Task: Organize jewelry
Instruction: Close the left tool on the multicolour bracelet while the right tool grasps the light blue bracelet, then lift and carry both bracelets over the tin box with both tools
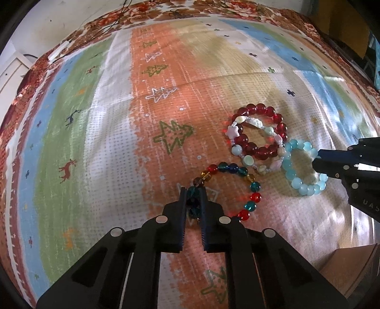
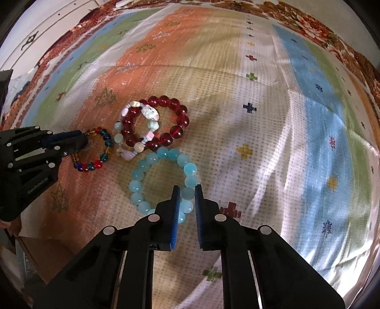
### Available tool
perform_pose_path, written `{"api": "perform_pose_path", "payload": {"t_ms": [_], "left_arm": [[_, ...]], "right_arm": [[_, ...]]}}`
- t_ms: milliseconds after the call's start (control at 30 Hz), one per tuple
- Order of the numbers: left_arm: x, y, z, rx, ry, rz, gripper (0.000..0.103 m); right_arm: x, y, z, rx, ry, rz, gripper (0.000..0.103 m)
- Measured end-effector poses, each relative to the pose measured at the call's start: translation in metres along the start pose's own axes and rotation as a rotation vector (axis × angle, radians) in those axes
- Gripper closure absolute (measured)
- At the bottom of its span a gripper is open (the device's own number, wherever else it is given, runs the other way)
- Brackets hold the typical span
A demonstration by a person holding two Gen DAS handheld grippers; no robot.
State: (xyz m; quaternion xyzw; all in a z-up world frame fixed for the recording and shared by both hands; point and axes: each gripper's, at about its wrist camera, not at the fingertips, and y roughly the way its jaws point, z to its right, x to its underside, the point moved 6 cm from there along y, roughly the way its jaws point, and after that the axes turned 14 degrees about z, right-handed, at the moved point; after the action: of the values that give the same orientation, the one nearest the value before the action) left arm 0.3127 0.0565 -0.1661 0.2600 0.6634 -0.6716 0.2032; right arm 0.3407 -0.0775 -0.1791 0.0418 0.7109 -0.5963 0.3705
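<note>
Several bead bracelets lie on a striped cloth. My left gripper [image 1: 192, 191] is shut on the multicolour bead bracelet [image 1: 237, 180], whose beads sit between the fingers; it shows from the side in the right wrist view [image 2: 82, 140]. My right gripper [image 2: 186, 190] is shut on the light blue bead bracelet [image 2: 163, 176], beads pinched between its fingers; it shows at the right of the left wrist view [image 1: 317, 160]. A dark red bead bracelet [image 1: 263, 129] and a pastel shell-and-star bracelet [image 1: 251, 145] lie overlapped between the two.
The cloth [image 1: 99, 142] has tree, deer and cross patterns and covers a floral bedspread [image 1: 213, 9]. A brown wooden surface [image 1: 351, 268] shows at the near right edge. A white cabinet [image 1: 9, 73] stands at the far left.
</note>
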Motion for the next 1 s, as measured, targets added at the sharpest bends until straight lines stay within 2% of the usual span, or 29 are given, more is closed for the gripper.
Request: {"api": "perform_pose_path", "payload": {"t_ms": [267, 433, 633, 1000], "left_arm": [[-0.003, -0.018, 0.002, 0.001, -0.018, 0.032, 0.094], [-0.006, -0.034, 0.006, 0.031, -0.065, 0.060, 0.094], [-0.009, -0.051, 0.016, 0.036, -0.065, 0.099, 0.094], [-0.014, -0.077, 0.017, 0.049, -0.090, 0.157, 0.093]], "right_arm": [[-0.005, -0.027, -0.005, -0.020, 0.001, 0.056, 0.091], [-0.006, -0.042, -0.012, -0.030, -0.021, 0.088, 0.091], [-0.012, -0.061, -0.023, -0.048, -0.029, 0.135, 0.091], [-0.012, -0.079, -0.029, -0.054, -0.037, 0.167, 0.091]]}}
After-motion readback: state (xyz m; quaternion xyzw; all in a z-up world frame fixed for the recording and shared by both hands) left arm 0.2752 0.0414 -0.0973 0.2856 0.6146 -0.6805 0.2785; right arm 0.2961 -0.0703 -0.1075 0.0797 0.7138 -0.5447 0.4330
